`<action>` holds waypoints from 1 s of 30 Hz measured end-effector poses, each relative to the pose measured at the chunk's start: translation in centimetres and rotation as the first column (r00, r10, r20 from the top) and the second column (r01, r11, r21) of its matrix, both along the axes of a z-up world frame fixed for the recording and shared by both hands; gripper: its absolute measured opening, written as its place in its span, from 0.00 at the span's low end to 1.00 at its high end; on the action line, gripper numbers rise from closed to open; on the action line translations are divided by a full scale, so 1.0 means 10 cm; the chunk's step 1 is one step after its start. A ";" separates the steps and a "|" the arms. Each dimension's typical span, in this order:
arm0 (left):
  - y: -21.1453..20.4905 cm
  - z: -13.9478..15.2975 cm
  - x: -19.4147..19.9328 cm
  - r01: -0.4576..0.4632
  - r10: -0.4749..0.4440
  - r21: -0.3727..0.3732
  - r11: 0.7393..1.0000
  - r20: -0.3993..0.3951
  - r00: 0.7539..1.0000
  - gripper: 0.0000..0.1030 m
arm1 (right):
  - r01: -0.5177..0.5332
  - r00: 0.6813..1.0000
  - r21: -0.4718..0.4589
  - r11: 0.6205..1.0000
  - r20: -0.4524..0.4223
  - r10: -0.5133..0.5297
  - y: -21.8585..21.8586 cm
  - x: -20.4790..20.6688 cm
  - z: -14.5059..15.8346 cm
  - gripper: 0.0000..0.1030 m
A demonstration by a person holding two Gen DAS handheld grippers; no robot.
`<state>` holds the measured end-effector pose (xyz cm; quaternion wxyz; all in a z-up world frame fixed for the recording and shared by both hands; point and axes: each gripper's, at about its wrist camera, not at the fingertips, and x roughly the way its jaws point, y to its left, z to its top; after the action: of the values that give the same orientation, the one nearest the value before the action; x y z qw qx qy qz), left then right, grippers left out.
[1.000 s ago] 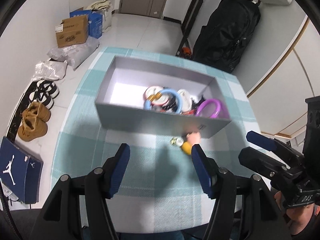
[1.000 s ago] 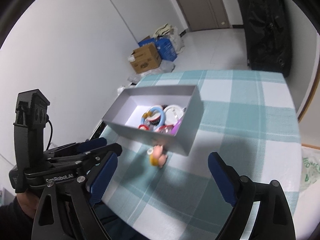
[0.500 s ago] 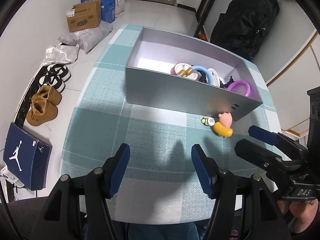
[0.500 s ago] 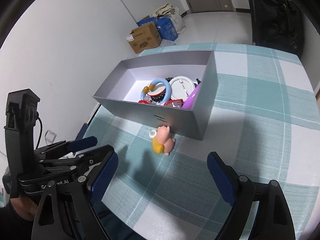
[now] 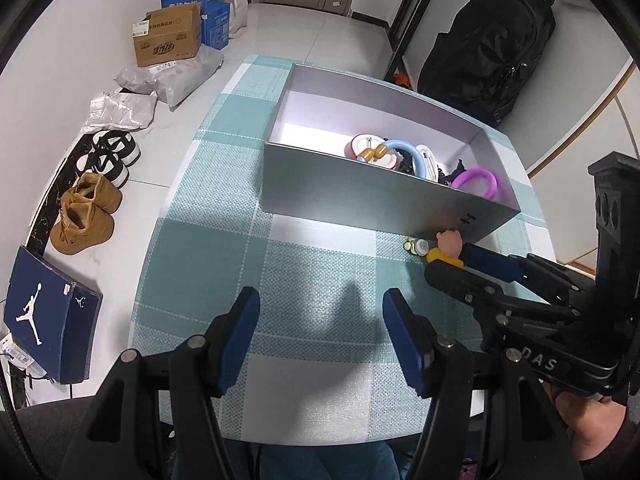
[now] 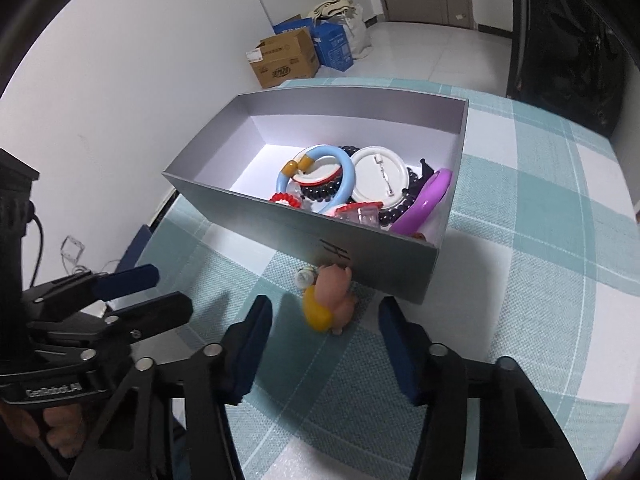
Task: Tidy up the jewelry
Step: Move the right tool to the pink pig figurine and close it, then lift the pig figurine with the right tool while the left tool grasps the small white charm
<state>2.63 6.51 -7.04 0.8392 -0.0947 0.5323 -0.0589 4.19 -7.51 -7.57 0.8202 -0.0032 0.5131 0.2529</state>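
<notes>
A grey open box (image 5: 360,196) (image 6: 280,224) stands on the checked tablecloth and holds a blue ring (image 6: 344,168), a purple ring (image 6: 424,204), a white badge (image 6: 380,176) and dark beads. A small pink and yellow pig charm (image 6: 330,300) (image 5: 446,246) lies on the cloth against the box's near wall, with a tiny pale piece (image 6: 304,278) beside it. My right gripper (image 6: 324,332) is open, its fingers either side of the charm and just short of it. My left gripper (image 5: 320,320) is open and empty over bare cloth, left of the charm.
The table's near edge runs just under both grippers. On the floor to the left are shoes (image 5: 86,216), a blue shoe box (image 5: 44,320), cardboard boxes (image 5: 168,36) and bags. A black backpack (image 5: 488,52) stands behind the table.
Both grippers have moved closer to the table. My right gripper has come in on the pig charm, which now lies between its open fingers. The charm and the box have not moved.
</notes>
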 end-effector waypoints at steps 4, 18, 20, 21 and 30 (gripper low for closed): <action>0.00 -0.01 0.02 -0.002 0.002 -0.001 1.000 -0.004 1.000 0.57 | -0.004 1.000 -0.032 0.999 0.010 0.005 0.05 -0.01 -0.02 0.26; 0.00 -0.02 0.05 -0.003 0.003 -0.011 1.000 -0.008 1.000 0.57 | -0.010 1.000 0.015 1.000 -0.012 0.011 -0.06 -0.01 0.02 0.25; -0.02 -0.03 0.06 0.001 -0.001 -0.014 1.000 -0.009 1.000 0.57 | -0.012 1.000 0.033 0.999 -0.016 0.013 -0.09 -0.02 0.04 0.25; -0.03 -0.03 0.06 0.004 -0.004 -0.015 1.000 -0.007 1.000 0.57 | -0.015 1.000 0.036 0.999 -0.013 0.015 -0.10 -0.03 0.05 0.25; -0.16 -0.03 0.06 0.039 -0.039 -0.003 0.999 -0.001 0.999 0.57 | -0.009 1.000 0.069 0.998 -0.013 0.010 -0.26 -0.10 0.13 0.25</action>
<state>3.21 4.88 -7.30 0.8375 -0.0859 0.5343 -0.0759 3.18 -10.09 -6.31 0.8151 0.0242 0.5097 0.2744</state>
